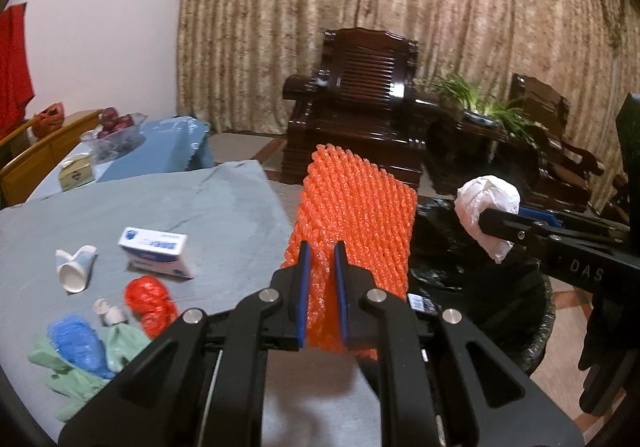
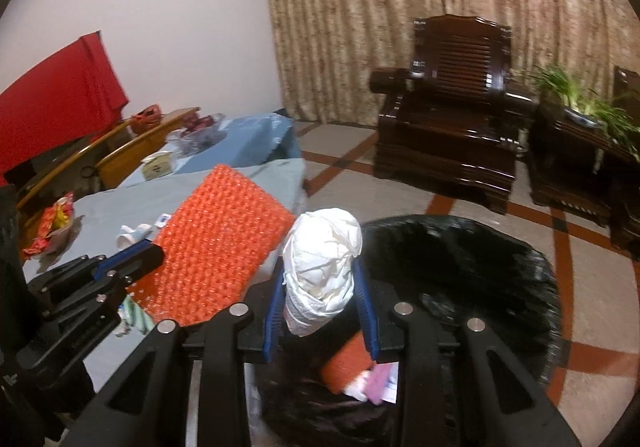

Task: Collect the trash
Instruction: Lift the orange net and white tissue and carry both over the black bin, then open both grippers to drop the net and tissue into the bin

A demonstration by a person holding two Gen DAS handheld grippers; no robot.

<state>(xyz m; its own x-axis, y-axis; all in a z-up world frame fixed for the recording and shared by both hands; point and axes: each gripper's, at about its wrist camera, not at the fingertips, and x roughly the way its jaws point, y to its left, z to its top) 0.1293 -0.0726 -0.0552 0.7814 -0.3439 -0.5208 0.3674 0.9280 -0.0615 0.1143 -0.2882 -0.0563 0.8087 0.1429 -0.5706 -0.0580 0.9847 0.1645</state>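
My left gripper (image 1: 322, 253) is shut on an orange foam net sleeve (image 1: 356, 207), held upright over the table's right edge beside the bin. My right gripper (image 2: 320, 271) is shut on a crumpled white paper wad (image 2: 324, 259), which hangs over the black-lined trash bin (image 2: 500, 267). The left wrist view shows that wad (image 1: 486, 207) in the right gripper (image 1: 490, 225) above the bin (image 1: 452, 259). The right wrist view shows the net sleeve (image 2: 216, 251) at left. Inside the bin lie an orange net piece (image 2: 346, 365) and pink and white scraps.
On the grey-blue tablecloth (image 1: 200, 207) lie a white and blue box (image 1: 156, 251), a crushed paper cup (image 1: 76, 269), a red net ball (image 1: 150, 301), blue and green gloves (image 1: 76, 343). A fruit bowl (image 1: 116, 129) stands behind. Dark wooden armchairs (image 1: 360, 99) and a plant stand beyond the bin.
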